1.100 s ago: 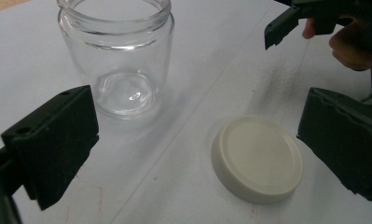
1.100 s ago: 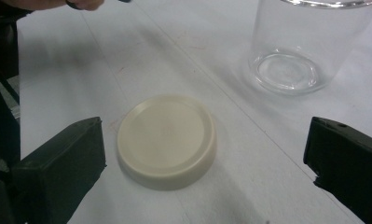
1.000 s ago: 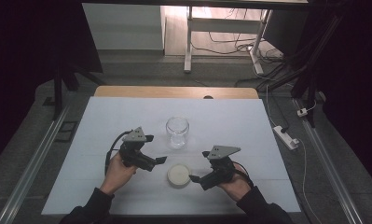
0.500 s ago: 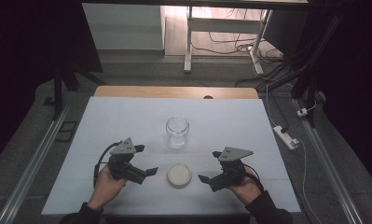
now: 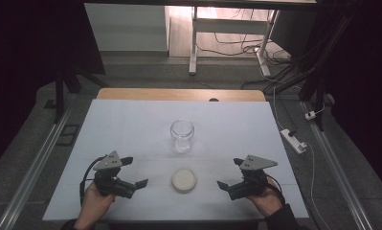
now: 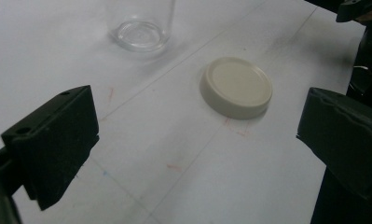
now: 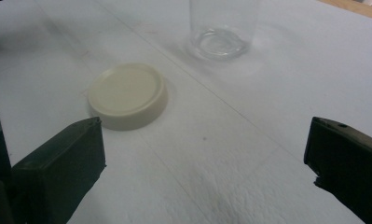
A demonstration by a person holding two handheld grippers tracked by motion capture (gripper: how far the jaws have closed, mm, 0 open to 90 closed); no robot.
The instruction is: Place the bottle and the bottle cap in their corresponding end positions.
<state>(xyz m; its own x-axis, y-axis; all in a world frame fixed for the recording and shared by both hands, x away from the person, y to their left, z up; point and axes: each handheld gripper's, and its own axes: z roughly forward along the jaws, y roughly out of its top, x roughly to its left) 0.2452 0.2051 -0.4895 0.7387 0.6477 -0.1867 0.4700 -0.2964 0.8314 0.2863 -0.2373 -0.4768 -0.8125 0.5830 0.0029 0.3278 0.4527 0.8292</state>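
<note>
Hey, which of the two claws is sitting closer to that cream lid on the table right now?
The left claw. Its tips sit a bit nearer the cream lid than those of the right claw; both claws are open.

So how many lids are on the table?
1. The cream lid lies flat on the white table, nearer the person than the open glass jar, between both grippers.

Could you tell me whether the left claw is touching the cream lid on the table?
Apart. In the high view, bare white table separates the left claw from the cream lid; the left gripper view shows the lid beyond its open jaws.
</note>
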